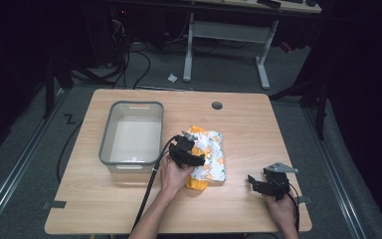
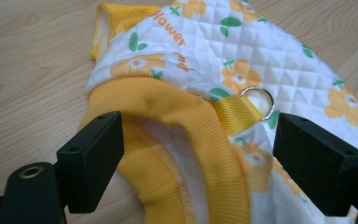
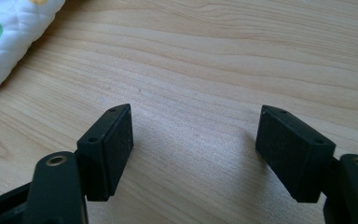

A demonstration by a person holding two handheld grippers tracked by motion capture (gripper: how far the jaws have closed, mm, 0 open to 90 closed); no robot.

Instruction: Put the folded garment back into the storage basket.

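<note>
A small quilted garment (image 1: 210, 154), white with orange flowers and yellow ribbed trim, lies folded at the middle of the wooden table (image 1: 238, 119). My left gripper (image 1: 195, 154) hovers over its near left part, open. In the left gripper view the garment (image 2: 242, 51) lies close below, its yellow ribbed cuff (image 2: 186, 135) sits between the wide-apart jaws of the left gripper (image 2: 198, 158), and a metal ring (image 2: 257, 101) on a yellow strap lies beside it. My right gripper (image 1: 258, 185) rests open near the front right, above bare wood (image 3: 193, 144), a garment corner (image 3: 9, 32) off to its left.
A grey plastic bin (image 1: 110, 137) stands at the left of the table, touching nothing. A round cable hole (image 1: 217, 105) sits near the far edge. Cables trail from both grippers off the front edge. Beyond the table are desk legs and floor cables.
</note>
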